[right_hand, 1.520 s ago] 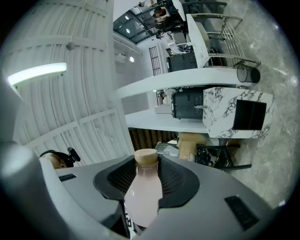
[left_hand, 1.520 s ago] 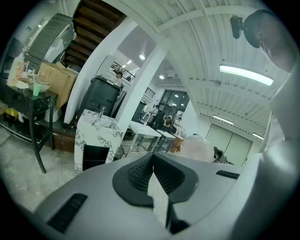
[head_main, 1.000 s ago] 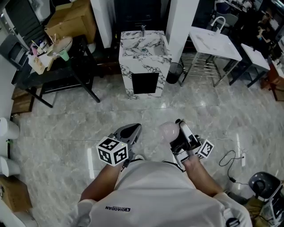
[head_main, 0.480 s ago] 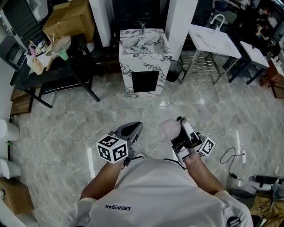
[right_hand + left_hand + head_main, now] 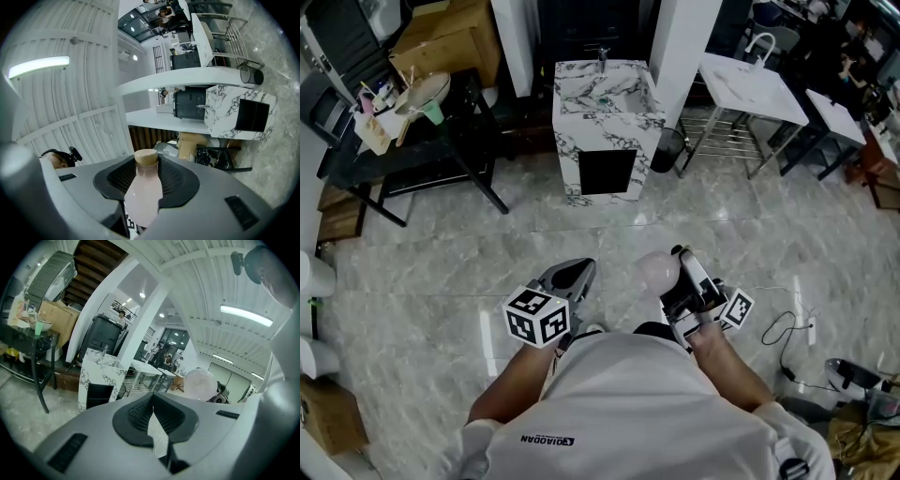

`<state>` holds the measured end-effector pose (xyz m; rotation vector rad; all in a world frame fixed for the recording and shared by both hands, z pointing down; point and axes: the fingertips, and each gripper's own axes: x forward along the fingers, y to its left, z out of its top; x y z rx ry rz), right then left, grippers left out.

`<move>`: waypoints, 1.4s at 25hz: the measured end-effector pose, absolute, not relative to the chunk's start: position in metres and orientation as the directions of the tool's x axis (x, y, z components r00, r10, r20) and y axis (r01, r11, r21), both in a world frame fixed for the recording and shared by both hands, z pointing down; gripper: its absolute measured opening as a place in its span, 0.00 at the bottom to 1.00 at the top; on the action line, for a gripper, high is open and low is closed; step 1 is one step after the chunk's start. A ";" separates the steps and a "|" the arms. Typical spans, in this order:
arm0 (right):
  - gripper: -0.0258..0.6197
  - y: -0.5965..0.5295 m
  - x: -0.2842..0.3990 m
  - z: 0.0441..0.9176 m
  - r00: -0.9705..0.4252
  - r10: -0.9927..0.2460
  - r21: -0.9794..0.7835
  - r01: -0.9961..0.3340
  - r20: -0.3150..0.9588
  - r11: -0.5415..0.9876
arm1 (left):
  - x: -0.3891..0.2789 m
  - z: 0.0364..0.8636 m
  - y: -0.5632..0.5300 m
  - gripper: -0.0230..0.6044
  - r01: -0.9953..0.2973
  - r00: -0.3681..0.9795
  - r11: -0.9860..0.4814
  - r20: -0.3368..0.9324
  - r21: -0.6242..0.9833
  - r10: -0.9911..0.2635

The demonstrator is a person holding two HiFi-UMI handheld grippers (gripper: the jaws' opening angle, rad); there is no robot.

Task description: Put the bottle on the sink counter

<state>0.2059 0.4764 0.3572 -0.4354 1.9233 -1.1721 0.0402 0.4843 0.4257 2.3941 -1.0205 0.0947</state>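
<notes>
Head view: right gripper (image 5: 682, 274) hides most of the bottle (image 5: 655, 271).

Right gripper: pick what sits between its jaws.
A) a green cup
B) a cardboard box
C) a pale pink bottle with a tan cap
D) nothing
C: the right gripper is shut on the pale pink bottle, whose tan cap shows between the dark pads in the right gripper view.
</notes>
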 end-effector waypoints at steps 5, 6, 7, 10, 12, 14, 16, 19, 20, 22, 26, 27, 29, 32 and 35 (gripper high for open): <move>0.30 0.478 0.206 0.360 -0.599 -0.657 -0.861 0.117 -0.458 0.494 | 0.038 0.428 0.486 0.06 -0.689 0.710 -0.564 0.268 0.456 -0.651; 0.30 0.479 0.206 0.361 -0.598 -0.659 -0.863 0.118 -0.456 0.491 | 0.038 0.428 0.487 0.06 -0.688 0.711 -0.565 0.268 0.456 -0.650; 0.30 0.479 0.206 0.362 -0.598 -0.660 -0.864 0.119 -0.455 0.489 | 0.038 0.428 0.487 0.06 -0.688 0.711 -0.566 0.267 0.455 -0.650; 0.30 0.474 0.206 0.364 -0.600 -0.660 -0.865 0.115 -0.453 0.488 | 0.034 0.428 0.483 0.06 -0.693 0.706 -0.562 0.265 0.452 -0.657; 0.30 0.468 0.205 0.366 -0.603 -0.658 -0.865 0.114 -0.452 0.489 | 0.032 0.430 0.481 0.06 -0.698 0.700 -0.555 0.266 0.453 -0.663; 0.30 0.463 0.204 0.368 -0.604 -0.654 -0.864 0.122 -0.455 0.488 | 0.032 0.434 0.479 0.06 -0.702 0.695 -0.549 0.271 0.454 -0.666; 0.30 0.455 0.203 0.370 -0.604 -0.652 -0.865 0.131 -0.457 0.485 | 0.031 0.437 0.474 0.06 -0.707 0.691 -0.542 0.277 0.455 -0.668; 0.30 0.436 0.201 0.376 -0.604 -0.654 -0.868 0.139 -0.456 0.476 | 0.027 0.438 0.460 0.06 -0.716 0.680 -0.530 0.281 0.455 -0.677; 0.30 0.429 0.201 0.377 -0.603 -0.655 -0.869 0.141 -0.455 0.474 | 0.026 0.437 0.455 0.06 -0.718 0.678 -0.529 0.282 0.451 -0.679; 0.30 0.416 0.201 0.378 -0.599 -0.655 -0.868 0.146 -0.460 0.475 | 0.026 0.434 0.444 0.06 -0.723 0.675 -0.533 0.283 0.440 -0.682; 0.30 0.385 0.202 0.378 -0.592 -0.652 -0.860 0.154 -0.474 0.486 | 0.023 0.435 0.417 0.06 -0.734 0.664 -0.526 0.294 0.429 -0.687; 0.30 0.376 0.203 0.378 -0.592 -0.652 -0.861 0.155 -0.474 0.485 | 0.023 0.436 0.410 0.06 -0.736 0.662 -0.522 0.297 0.431 -0.688; 0.30 0.359 0.204 0.378 -0.593 -0.651 -0.861 0.154 -0.473 0.485 | 0.026 0.436 0.396 0.06 -0.734 0.664 -0.521 0.300 0.434 -0.685; 0.30 0.334 0.207 0.376 -0.591 -0.653 -0.861 0.157 -0.475 0.484 | 0.031 0.432 0.373 0.06 -0.730 0.670 -0.529 0.299 0.433 -0.679; 0.30 0.308 0.207 0.374 -0.590 -0.653 -0.861 0.160 -0.475 0.482 | 0.032 0.430 0.348 0.06 -0.730 0.670 -0.529 0.304 0.432 -0.677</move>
